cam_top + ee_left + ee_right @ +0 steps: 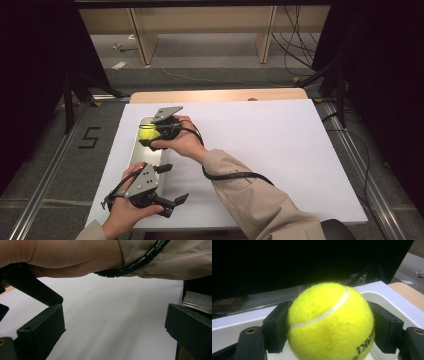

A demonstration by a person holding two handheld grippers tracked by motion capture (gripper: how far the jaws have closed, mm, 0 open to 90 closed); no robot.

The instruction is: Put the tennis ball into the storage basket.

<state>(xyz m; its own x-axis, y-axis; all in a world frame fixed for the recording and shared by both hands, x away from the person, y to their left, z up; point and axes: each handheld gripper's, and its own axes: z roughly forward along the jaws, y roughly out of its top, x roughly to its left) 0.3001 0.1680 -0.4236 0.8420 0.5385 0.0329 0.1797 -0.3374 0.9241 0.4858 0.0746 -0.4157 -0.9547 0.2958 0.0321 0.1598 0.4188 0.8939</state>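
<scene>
A yellow tennis ball (145, 132) (329, 322) is clamped between the black jaws of my right gripper (150, 136) (329, 323), which is shut on it. The ball hangs just over the far end of a white tray (137, 150) (384, 297) at the table's left side. The right hand reaches across from the lower right. Nearer the front edge, my left gripper (175, 184) (112, 325) points right with its jaws wide apart and nothing between them. In the left gripper view, the right forearm and its black cable (130, 266) cross above the jaws.
A white sheet (260, 145) covers the table, with a wooden edge (215, 95) showing at the back. Beyond it stand wooden shelf legs and floor cables. Metal rails run along both sides of the table.
</scene>
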